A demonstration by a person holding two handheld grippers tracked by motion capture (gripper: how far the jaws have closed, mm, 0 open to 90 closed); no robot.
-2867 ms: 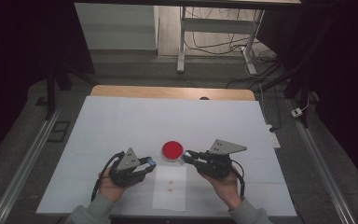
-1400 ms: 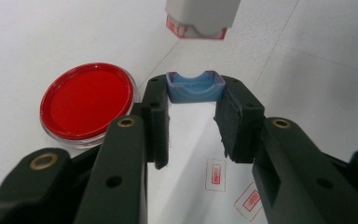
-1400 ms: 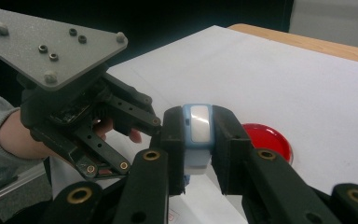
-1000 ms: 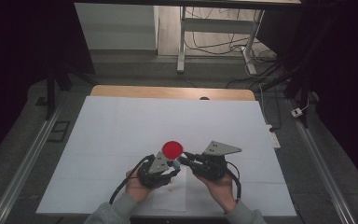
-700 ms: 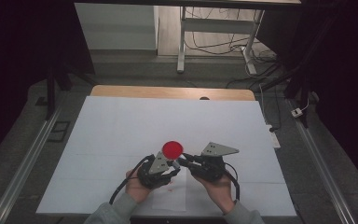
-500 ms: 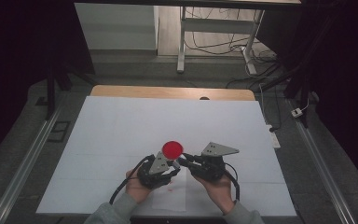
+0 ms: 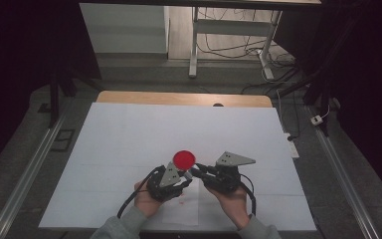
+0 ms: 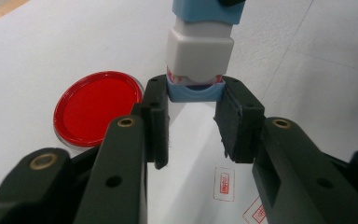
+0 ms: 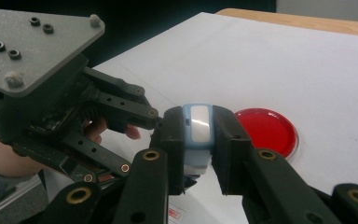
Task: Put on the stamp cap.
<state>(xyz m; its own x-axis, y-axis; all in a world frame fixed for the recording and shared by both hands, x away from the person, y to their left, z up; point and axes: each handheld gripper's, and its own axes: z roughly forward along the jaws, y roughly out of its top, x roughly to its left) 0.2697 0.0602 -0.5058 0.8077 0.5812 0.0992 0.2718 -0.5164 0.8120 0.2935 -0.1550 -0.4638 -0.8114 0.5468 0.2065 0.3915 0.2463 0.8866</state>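
Your white tabletop (image 7: 129, 134) carries everything, and its near edge is cut off at the bottom of the high view, where your sleeves enter. Near its middle lies the red ink pad (image 7: 184, 159), round and open; in the right gripper view your claw covers its near rim. Your left claw (image 8: 191, 116) is closed on the light blue base of the stamp (image 8: 199, 51), whose upper end runs out of the frame in the left gripper view. Your right claw (image 9: 198, 140) clamps the stamp's other, blue and white end, held above the tabletop just beside the ink pad. The small red stamp prints (image 8: 223, 181) below are too blurred to read.
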